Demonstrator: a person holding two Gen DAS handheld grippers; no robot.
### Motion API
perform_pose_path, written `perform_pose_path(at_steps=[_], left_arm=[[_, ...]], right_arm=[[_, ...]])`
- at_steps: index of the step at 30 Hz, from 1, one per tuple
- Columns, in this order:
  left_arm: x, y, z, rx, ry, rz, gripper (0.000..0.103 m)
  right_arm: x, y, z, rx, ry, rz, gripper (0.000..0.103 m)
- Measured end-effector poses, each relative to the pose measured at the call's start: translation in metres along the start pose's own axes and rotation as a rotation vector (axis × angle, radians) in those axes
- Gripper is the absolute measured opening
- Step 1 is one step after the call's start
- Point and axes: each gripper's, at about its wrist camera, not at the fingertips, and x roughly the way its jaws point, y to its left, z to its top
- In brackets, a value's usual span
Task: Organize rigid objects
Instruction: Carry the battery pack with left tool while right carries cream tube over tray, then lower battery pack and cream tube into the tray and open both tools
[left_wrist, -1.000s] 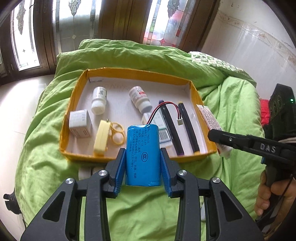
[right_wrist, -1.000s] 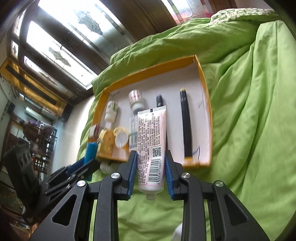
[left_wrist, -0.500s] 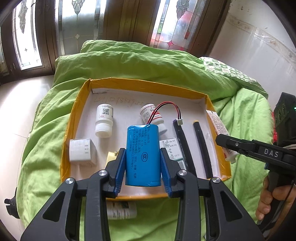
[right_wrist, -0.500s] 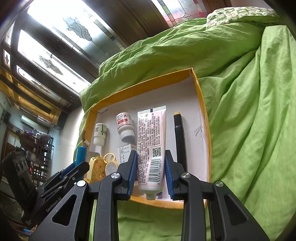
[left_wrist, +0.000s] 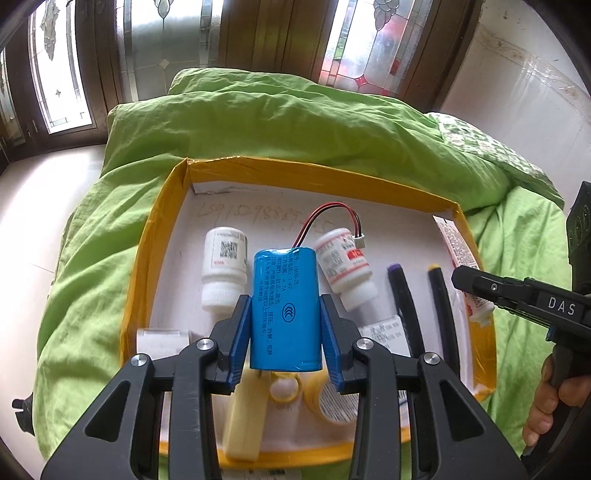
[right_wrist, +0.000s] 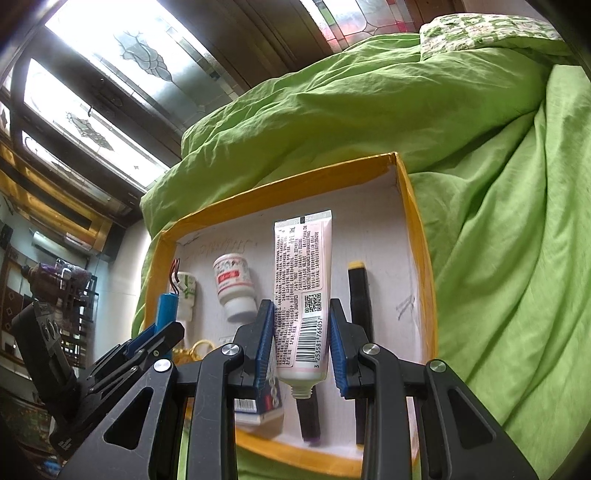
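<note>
My left gripper (left_wrist: 283, 334) is shut on a blue battery pack (left_wrist: 284, 306) with red and black wires, held above the yellow-rimmed white tray (left_wrist: 147, 258). My right gripper (right_wrist: 301, 345) is shut on a pale pink tube (right_wrist: 303, 295), cap end toward the camera, held over the tray's right half (right_wrist: 421, 258). The right gripper and tube also show in the left wrist view (left_wrist: 480, 286) at the tray's right rim. The left gripper with the battery shows in the right wrist view (right_wrist: 162, 332) at the left.
In the tray lie two white pill bottles (left_wrist: 223, 273) (left_wrist: 347, 269), two black pens (left_wrist: 404, 306) (left_wrist: 441, 306), a small white box (left_wrist: 160, 341), a yellow tool with rings (left_wrist: 251, 413) and a flat packet (left_wrist: 384, 330). The tray rests on a green duvet (left_wrist: 295, 122).
Both grippers have moved forward over the tray with their loads; the tray now fills more of each view and its near rim has passed beneath the fingers.
</note>
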Motion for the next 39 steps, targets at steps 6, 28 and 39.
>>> perform_pose_path(at_steps=[6,28,39], left_arm=[[0.016,0.002,0.01,0.006,0.011,0.02,0.033],[0.052,0.001,0.014,0.052,0.039,0.071,0.033],[0.042,-0.001,0.017,0.032,0.027,0.051,0.051]], right_arm=[[0.017,0.0,0.014,-0.021,0.015,-0.026,0.026],[0.051,-0.003,0.024,-0.107,0.018,-0.11,0.026],[0.041,0.003,0.021,-0.089,-0.025,-0.121,0.039]])
